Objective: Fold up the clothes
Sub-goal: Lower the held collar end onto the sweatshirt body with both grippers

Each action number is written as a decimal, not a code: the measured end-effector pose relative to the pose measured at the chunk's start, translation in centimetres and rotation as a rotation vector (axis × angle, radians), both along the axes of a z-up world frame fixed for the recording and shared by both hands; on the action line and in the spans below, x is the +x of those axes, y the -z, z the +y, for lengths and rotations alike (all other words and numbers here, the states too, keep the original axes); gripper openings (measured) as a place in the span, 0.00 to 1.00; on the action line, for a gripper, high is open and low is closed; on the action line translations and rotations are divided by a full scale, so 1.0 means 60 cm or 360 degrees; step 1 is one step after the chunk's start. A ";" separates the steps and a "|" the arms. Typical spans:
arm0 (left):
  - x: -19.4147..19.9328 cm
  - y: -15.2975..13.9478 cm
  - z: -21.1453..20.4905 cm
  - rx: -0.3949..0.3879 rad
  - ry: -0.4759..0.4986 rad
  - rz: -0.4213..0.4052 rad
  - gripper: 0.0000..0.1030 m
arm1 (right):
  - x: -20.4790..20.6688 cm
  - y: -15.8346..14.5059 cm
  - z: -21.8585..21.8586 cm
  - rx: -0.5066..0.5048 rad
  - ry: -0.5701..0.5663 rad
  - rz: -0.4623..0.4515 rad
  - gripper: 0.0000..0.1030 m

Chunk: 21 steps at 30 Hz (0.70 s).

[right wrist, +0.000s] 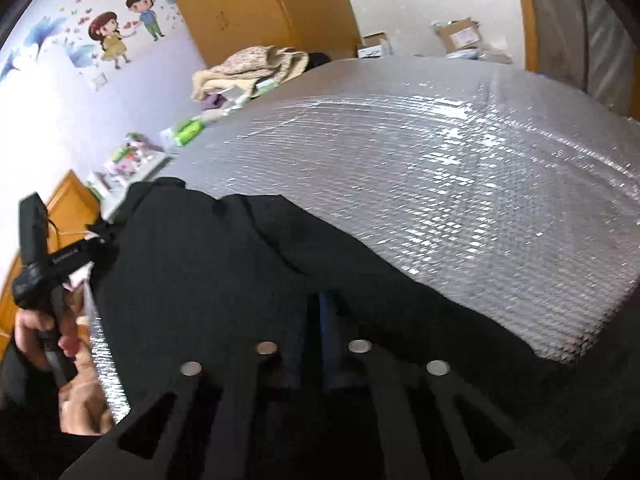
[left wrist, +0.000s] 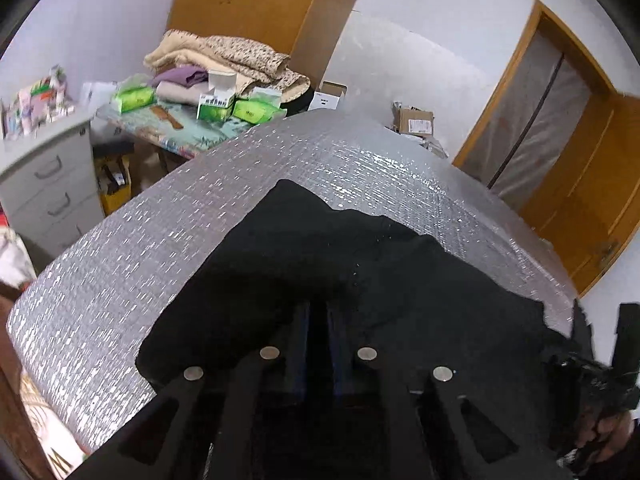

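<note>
Two grippers work at the near edge of a black garment (left wrist: 320, 248) that lies on a silver quilted mat (left wrist: 160, 240), filling the lower middle of both views. In the left wrist view, the left gripper (left wrist: 318, 312) sits at the bottom centre, its blue-padded fingers (left wrist: 302, 320) drawn close together with dark cloth bunched over their tips; they appear to pinch the garment's edge, though the black fabric against black fingers makes the contact hard to read. The garment's far edge runs ragged across the centre of the frame, with bare mat beyond it.

In the right wrist view, the right gripper (right wrist: 320, 312) sits likewise at the bottom centre, fingers narrow, the cloth draped over them and a fold ridge running from the upper left of the garment down to the middle. At the left edge of this frame a hand (right wrist: 36, 332) grips the handle of the other gripper.

Beyond the mat, in the upper left of the left wrist view, stand a grey drawer unit (left wrist: 48, 184) and a side table (left wrist: 168, 132) heaped with folded blankets (left wrist: 224, 56) and green tissue packs (left wrist: 136, 98). An orange wooden door (left wrist: 580, 184) fills the right.
</note>
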State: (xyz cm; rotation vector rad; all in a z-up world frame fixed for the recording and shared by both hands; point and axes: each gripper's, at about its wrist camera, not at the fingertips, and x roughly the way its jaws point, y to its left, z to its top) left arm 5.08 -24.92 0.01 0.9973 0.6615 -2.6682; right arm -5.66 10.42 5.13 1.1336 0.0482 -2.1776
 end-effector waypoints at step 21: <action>-0.124 -0.038 -0.033 -0.0071 0.0124 -0.0092 0.30 | -0.034 -0.041 0.012 -0.0030 0.0120 0.0143 0.26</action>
